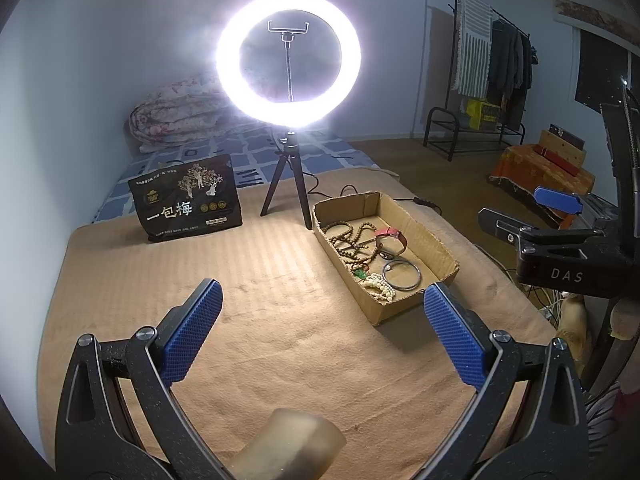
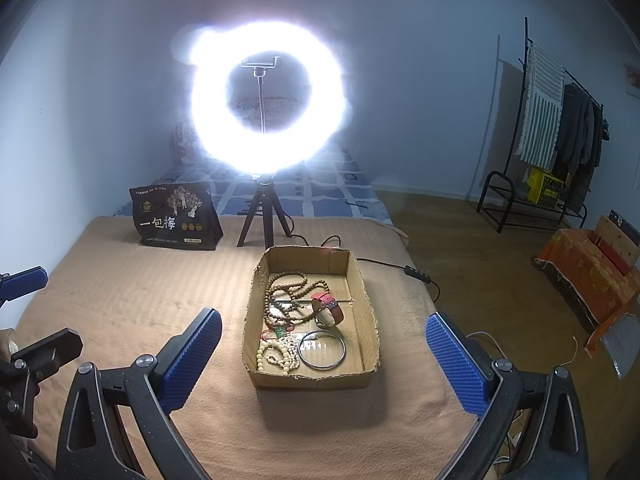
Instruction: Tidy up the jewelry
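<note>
An open cardboard box [image 2: 366, 320] [image 1: 416, 224] sits on a tan blanket [image 2: 132, 288] [image 1: 248, 264]. Inside lie brown wooden bead strands [image 2: 286, 284] [image 1: 348, 236], a red-strapped watch [image 2: 330, 306] [image 1: 390, 236], cream bead bracelets [image 2: 276, 354] [image 1: 378, 284], a small green pendant [image 2: 279, 332] [image 1: 361, 274] and a metal bangle [image 2: 323, 349] [image 1: 401, 275]. My right gripper [image 2: 324, 344] hangs open just in front of the box, nothing between its blue pads. My left gripper [image 1: 322, 312] is open over bare blanket, left of the box. The right gripper's body [image 1: 568, 248] shows at the left wrist view's right edge.
A lit ring light on a small tripod [image 2: 262, 216] [image 1: 286, 184] stands behind the box, its cable trailing right. A black snack bag [image 2: 176, 216] [image 1: 186, 200] stands at the back left. A clothes rack [image 2: 556, 136], an orange-covered stool [image 2: 592, 276] and wooden floor lie to the right.
</note>
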`<state>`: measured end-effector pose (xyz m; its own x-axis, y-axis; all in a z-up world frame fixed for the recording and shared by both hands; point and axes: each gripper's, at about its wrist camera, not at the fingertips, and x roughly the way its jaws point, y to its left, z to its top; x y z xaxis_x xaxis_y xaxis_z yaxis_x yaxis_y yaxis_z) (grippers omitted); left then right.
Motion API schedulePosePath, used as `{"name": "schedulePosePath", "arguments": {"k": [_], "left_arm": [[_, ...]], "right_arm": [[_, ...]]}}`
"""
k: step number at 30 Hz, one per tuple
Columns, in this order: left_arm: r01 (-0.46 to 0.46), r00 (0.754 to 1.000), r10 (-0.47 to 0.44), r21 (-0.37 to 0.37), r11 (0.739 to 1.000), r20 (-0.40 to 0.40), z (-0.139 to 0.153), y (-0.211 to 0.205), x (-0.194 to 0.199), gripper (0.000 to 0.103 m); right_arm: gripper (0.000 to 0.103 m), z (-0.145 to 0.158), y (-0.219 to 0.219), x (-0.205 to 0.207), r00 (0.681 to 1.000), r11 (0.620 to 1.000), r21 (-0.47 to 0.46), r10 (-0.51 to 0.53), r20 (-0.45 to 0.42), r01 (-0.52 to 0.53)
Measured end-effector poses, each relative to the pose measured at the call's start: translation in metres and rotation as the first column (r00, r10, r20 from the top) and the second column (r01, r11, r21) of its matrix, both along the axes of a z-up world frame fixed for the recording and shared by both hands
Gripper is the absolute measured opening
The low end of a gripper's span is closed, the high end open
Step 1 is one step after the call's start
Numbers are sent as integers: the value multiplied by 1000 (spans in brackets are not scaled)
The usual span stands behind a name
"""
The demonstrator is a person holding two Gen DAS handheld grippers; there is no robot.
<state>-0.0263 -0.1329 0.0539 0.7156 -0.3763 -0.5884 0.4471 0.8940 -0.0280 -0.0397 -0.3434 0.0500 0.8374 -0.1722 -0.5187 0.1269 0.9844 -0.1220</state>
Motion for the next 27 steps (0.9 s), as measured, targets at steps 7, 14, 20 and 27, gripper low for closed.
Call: {"name": "schedulePosePath", "arguments": {"k": [7, 14, 20, 27], "left_arm": [[-2, 1000, 2, -3, 1000, 2, 0, 1, 0, 102], [-5, 1000, 5, 2, 1000, 3, 1, 0, -1, 102], [-7, 1000, 7, 2, 1000, 4, 1, 0, -1, 102], [-10, 1000, 10, 2, 1000, 6, 0, 0, -2, 102]], "right_arm": [[103, -1, 1, 0, 1000, 1000, 1, 0, 0, 0], [103, -1, 2, 0, 1000, 1000, 3, -4, 1, 4], [103, -1, 3, 0, 1000, 1000, 0, 0, -1, 0], [103, -1, 5, 0, 1000, 1000, 0, 1, -4, -1]]}}
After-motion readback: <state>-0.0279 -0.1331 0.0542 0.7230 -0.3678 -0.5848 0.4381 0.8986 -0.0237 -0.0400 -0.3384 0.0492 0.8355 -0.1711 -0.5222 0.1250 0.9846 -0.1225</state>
